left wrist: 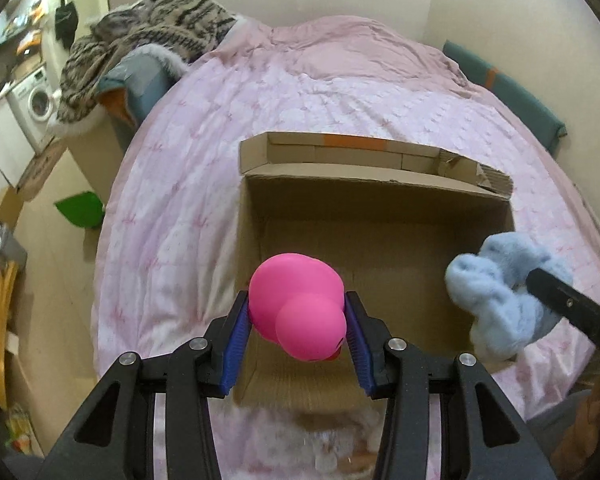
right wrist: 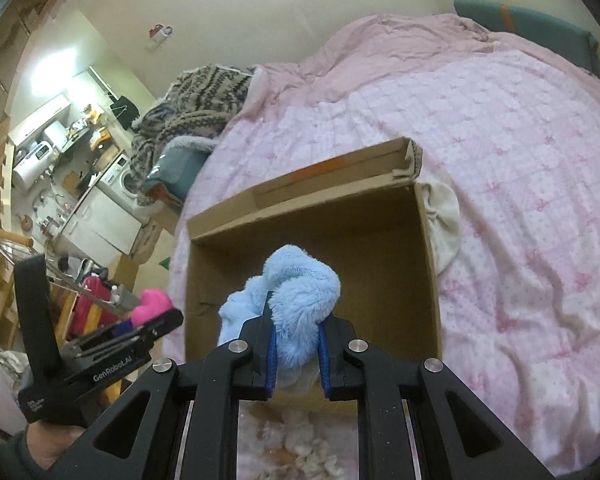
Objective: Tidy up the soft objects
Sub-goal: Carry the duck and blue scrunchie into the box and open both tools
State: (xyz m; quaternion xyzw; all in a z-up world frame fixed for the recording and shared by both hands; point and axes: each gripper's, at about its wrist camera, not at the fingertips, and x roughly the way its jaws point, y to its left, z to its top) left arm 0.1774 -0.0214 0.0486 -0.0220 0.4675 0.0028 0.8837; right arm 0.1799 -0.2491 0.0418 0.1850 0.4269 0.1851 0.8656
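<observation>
My left gripper (left wrist: 296,312) is shut on a pink rubber duck (left wrist: 298,306) and holds it over the near left part of an open cardboard box (left wrist: 380,200) on the bed. My right gripper (right wrist: 298,320) is shut on a fluffy light-blue soft toy (right wrist: 296,288) and holds it over the box's (right wrist: 430,264) near edge. The blue toy (left wrist: 500,296) also shows at the right of the left wrist view. The left gripper with the pink duck (right wrist: 152,304) shows at the left of the right wrist view. The box interior looks bare.
The box sits on a pink bedspread (left wrist: 300,92). A cream cloth (right wrist: 446,224) lies beside the box's right wall. A striped fuzzy blanket (left wrist: 148,40) is piled at the bed's far left. A fluffy white item (right wrist: 300,452) lies on the bed below my grippers. A teal headboard (left wrist: 512,92) is at the far right.
</observation>
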